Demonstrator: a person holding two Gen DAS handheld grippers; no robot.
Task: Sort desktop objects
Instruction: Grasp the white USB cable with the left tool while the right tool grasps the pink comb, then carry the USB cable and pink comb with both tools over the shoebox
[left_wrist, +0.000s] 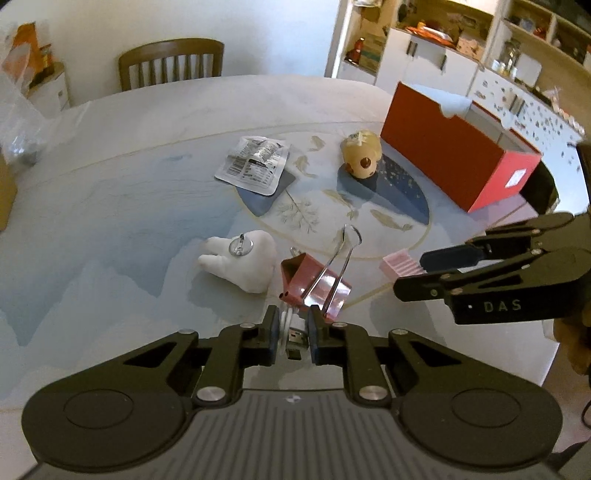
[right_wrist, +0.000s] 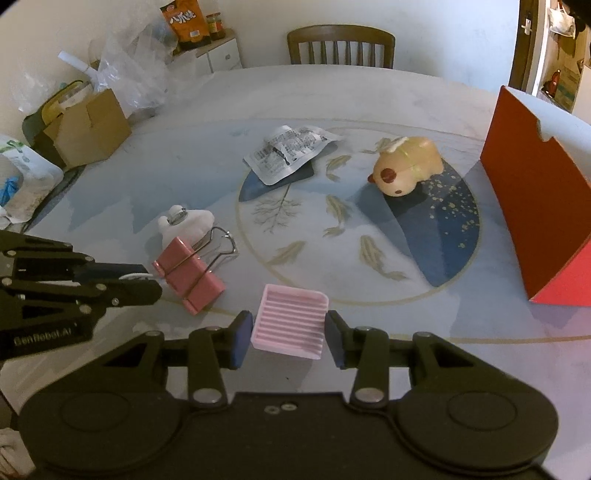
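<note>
Right wrist view, painted table (right_wrist: 424, 107), chair (right_wrist: 340, 46) behind, right tool (right_wrist: 289, 334) clamping pink ridged tray (right_wrist: 290, 319) — left tool (left_wrist: 291, 334) clenched on USB stick (left_wrist: 295, 338).

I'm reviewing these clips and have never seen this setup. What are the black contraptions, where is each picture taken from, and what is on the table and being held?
There is no robot here: a person holds a black two-finger gripper in each hand, and a fisheye camera on each looks forward along its fingers.

The left wrist view shows the left gripper shut on a small white USB plug with coiled cable. The right wrist view shows the right gripper closed on a ridged pink plastic tray.

On the patterned round table lie a large pink binder clip, a white tooth-shaped plush, a crumpled silver foil packet and a beige animal figurine. A red cardboard box stands to the right.
</note>
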